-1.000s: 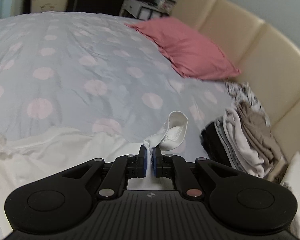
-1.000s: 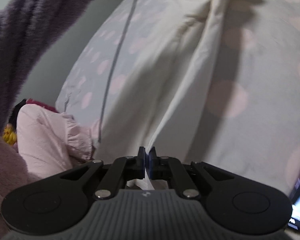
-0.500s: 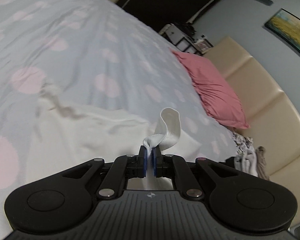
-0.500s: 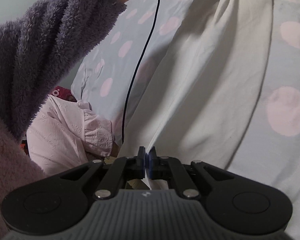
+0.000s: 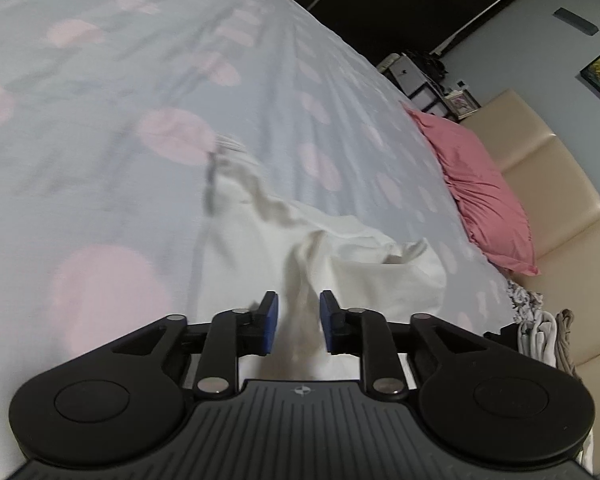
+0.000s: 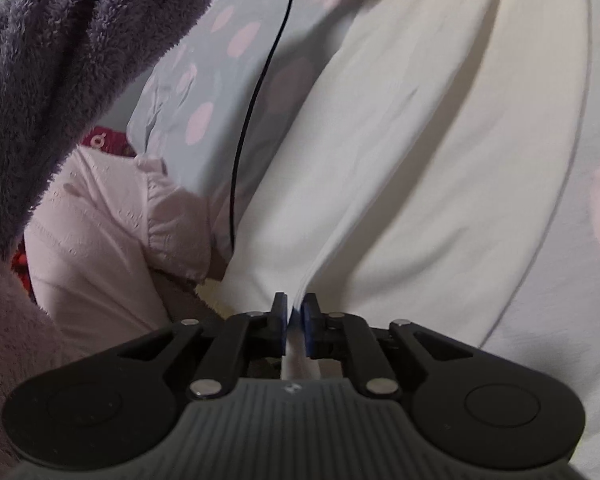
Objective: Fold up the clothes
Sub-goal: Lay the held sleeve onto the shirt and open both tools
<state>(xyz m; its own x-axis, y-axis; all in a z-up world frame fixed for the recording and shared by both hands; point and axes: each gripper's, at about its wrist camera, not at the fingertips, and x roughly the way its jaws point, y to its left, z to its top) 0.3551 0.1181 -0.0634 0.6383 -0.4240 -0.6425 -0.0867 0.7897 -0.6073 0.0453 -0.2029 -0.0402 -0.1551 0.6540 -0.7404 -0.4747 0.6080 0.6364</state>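
The white garment (image 5: 340,264) is lying spread on the dotted bed (image 5: 140,92). I am holding the left claw (image 5: 298,322) above it with its jaws parted, gripping nothing. I am keeping the right claw (image 6: 296,322) pinched on a fold of the white garment's edge. A pink pillow (image 5: 484,192) is resting by the headboard (image 5: 560,184).

The near end of the cream-white cloth garment (image 5: 340,264) smears into blur between the left gripper's (image 5: 298,320) blue pads. A pile of grey and beige folded clothes (image 5: 548,332) is cut by the frame edge. The fuzzy purple sleeve (image 6: 72,60) runs out of frame.
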